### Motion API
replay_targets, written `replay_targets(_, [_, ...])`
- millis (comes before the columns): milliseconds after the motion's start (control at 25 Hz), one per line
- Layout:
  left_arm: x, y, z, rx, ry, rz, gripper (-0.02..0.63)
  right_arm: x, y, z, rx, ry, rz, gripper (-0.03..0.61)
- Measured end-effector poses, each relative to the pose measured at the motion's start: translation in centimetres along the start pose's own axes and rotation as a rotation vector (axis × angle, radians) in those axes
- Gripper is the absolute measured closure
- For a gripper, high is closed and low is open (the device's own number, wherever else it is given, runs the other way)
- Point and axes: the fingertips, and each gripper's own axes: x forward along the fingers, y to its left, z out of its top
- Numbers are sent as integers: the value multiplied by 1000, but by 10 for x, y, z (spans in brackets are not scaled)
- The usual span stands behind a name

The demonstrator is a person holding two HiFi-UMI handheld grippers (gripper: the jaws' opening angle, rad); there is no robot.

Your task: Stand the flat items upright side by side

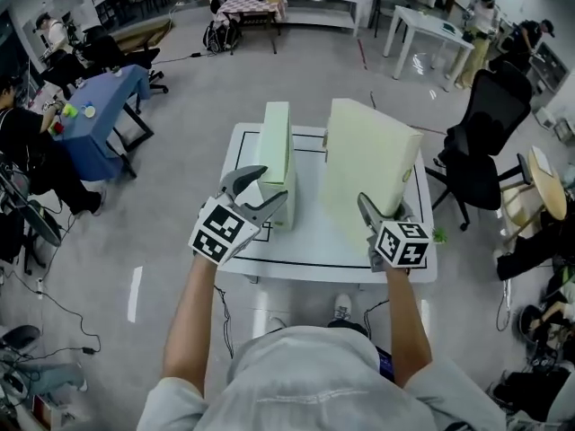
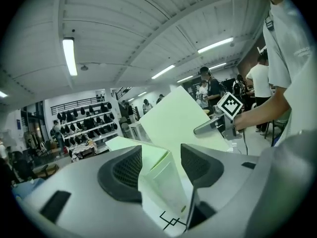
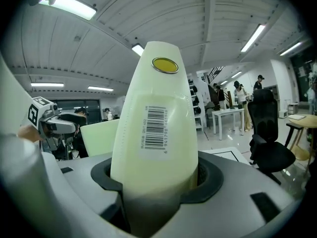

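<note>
Two pale green flat boxes stand on the white table (image 1: 314, 251). The narrow left box (image 1: 277, 146) stands upright on its edge. My left gripper (image 1: 262, 191) is at its near end; in the left gripper view the box (image 2: 166, 182) sits between the jaws with gaps on both sides, so this gripper (image 2: 161, 166) is open. The wide right box (image 1: 368, 164) stands tilted to the right of it, with my right gripper (image 1: 382, 209) at its near lower corner. In the right gripper view the barcoded edge of that box (image 3: 154, 118) fills the jaws, which are shut on it.
A black office chair (image 1: 485, 142) and a round wooden stool (image 1: 544, 182) stand right of the table. A blue-covered table (image 1: 99, 106) with seated people is at the far left. White tables (image 1: 431, 30) and shelving stand at the back.
</note>
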Motion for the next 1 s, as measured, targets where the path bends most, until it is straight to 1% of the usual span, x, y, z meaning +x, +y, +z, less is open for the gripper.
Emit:
replay_targets(40, [1, -1, -4, 31, 5, -7, 354, 0, 2, -3, 8, -2, -12, 272])
replay_targets(120, [5, -1, -12, 116, 15, 0, 358, 5, 2, -6, 3, -11, -39, 272])
replay_targets(160, [7, 0, -17, 148, 17, 6, 379, 9, 0, -6, -9, -15, -53, 271])
replay_targets(200, [9, 0, -20, 161, 14, 8, 397, 14, -1, -7, -25, -16, -65, 270])
replay_targets(360, [9, -2, -20, 170, -11, -3, 407, 45, 5, -22, -89, -5, -64, 270])
replay_targets(480, [8, -3, -23, 179, -20, -5, 414, 73, 13, -32, -117, 5, -64, 270])
replay_targets(560, [8, 0, -23, 167, -28, -3, 414, 89, 18, -35, -144, -9, -82, 270])
replay_targets(640, [8, 1, -21, 168, -32, 5, 414, 102, 23, -34, -195, -34, -102, 267])
replay_targets(720, [11, -1, -19, 171, -34, 14, 414, 109, 27, -34, -236, -55, -109, 264])
replay_targets(840, [16, -6, -20, 170, -42, 15, 414, 110, 34, -41, -261, -81, -94, 252])
replay_targets(1000, [14, 0, -21, 171, -48, 14, 416, 115, 52, -46, -273, -59, -72, 226])
